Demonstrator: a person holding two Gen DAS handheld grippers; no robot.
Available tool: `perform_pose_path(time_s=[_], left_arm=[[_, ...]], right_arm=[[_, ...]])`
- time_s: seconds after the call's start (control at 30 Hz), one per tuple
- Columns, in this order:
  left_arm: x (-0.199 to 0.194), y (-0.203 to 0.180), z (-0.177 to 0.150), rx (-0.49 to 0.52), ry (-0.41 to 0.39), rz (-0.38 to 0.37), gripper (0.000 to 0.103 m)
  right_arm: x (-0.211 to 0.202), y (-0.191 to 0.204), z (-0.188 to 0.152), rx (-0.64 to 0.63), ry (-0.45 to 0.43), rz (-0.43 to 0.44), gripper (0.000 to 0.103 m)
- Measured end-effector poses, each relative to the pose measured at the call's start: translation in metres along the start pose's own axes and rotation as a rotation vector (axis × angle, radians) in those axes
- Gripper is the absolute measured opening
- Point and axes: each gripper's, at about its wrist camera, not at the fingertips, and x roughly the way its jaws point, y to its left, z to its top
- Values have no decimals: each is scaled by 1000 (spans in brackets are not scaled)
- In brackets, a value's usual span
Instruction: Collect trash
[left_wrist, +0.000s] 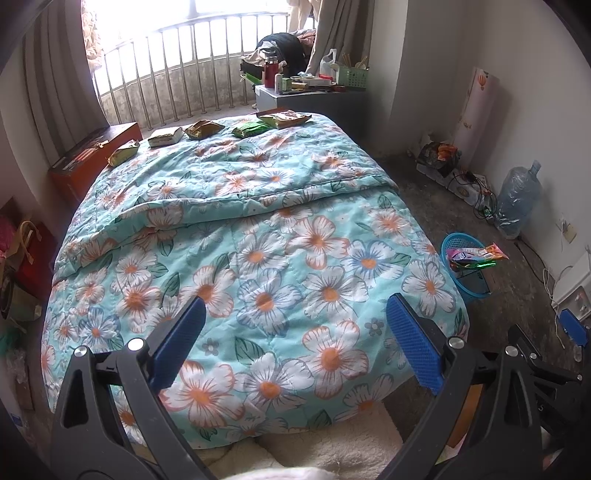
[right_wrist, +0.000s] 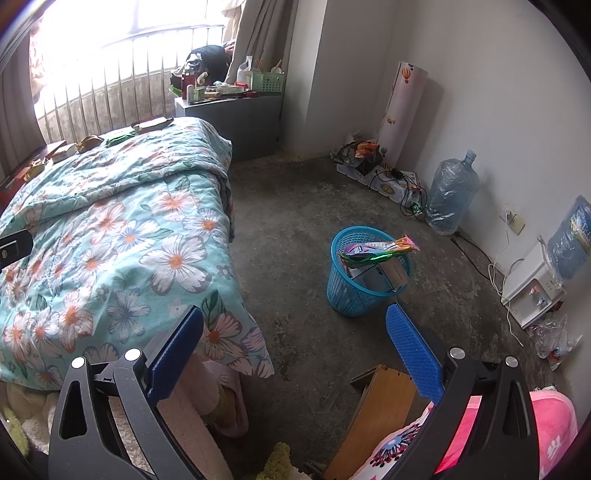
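Note:
Several snack wrappers lie in a row at the far end of the bed: a yellow packet (left_wrist: 123, 152), a flat box (left_wrist: 166, 137), a crumpled gold wrapper (left_wrist: 203, 129), a green packet (left_wrist: 251, 129) and a large tan packet (left_wrist: 284, 119). A blue mesh bin (right_wrist: 364, 273) stands on the floor right of the bed, holding a box and colourful wrappers (right_wrist: 380, 249). My left gripper (left_wrist: 295, 332) hangs open over the near end of the floral quilt (left_wrist: 258, 229), holding nothing. My right gripper (right_wrist: 295, 339) is open and empty above the floor, near the bin.
A grey cabinet (right_wrist: 240, 122) with clutter stands past the bed. Along the right wall are a water jug (right_wrist: 450, 192), cables, a white dispenser (right_wrist: 532, 288) and a plastic bag (right_wrist: 554, 336). A wooden board (right_wrist: 380, 413) and pink cloth (right_wrist: 550, 417) lie near my right gripper.

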Motion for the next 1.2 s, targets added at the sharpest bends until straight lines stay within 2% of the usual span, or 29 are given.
perform_pose_path(time_s=[1.2], left_arm=[[1, -1, -1, 6, 4, -1, 94]], right_arm=[[-2, -2, -1, 4, -2, 2, 96]])
